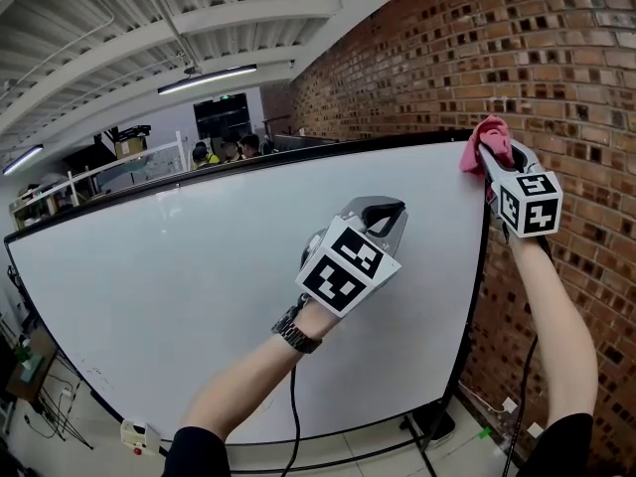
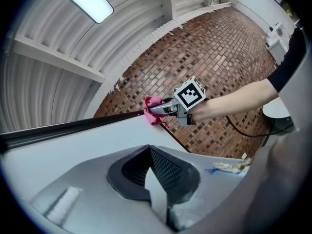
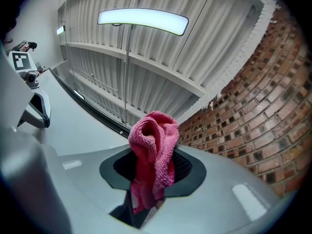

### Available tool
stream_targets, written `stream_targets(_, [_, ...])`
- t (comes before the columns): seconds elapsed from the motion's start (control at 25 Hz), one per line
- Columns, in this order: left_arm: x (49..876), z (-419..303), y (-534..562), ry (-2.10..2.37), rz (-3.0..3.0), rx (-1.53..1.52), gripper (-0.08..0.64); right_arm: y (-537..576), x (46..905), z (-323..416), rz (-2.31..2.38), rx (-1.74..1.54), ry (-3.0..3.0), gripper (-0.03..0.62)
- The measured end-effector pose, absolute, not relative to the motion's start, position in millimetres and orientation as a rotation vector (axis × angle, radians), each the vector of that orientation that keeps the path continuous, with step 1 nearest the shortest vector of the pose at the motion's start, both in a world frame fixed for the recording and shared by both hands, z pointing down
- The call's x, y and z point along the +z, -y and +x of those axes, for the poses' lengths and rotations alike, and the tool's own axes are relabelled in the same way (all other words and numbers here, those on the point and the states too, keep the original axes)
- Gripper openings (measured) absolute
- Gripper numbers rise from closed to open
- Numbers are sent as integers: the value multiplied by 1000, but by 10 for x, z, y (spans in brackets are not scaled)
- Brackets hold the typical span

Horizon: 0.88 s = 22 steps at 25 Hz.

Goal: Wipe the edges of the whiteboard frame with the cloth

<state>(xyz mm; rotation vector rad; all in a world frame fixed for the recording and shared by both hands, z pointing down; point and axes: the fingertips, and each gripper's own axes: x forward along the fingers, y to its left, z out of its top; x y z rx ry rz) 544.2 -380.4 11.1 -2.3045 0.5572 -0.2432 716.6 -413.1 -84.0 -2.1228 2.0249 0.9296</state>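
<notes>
So the person's right gripper (image 1: 492, 152) is up at the top right corner of the whiteboard (image 1: 199, 286), with its jaws clamped on a pink cloth (image 1: 489, 135). The cloth sticks out past the tips in a bunched wad. That makes sense to me, since it's fabric and not hard plastic that meets the black frame (image 1: 483, 286). From the head view, the wad sits right at the corner where the top edge meets the right-hand edge, close by the brick wall (image 1: 576, 87). I can't swear it's actually pressing on the frame rather than just hovering against it.

The left gripper (image 1: 386, 210) is held out in front of the white surface, lower and toward the middle, well apart from the cloth. Its jaws are together with nothing in them. My read is it's just parked out of the way, because one cloth does the job.

I'm guessing the corner is a start or turn point, and from there the wipe could run down the right side or along the top. The arm's stretched high, so keeping the pressure even looks like the tricky bit.
</notes>
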Motion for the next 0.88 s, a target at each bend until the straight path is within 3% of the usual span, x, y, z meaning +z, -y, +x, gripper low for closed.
stream_targets(0.88, [876,5833,3781,-388,-2427,-294,-3,4187,453,7156,-2292,833,-2165,124])
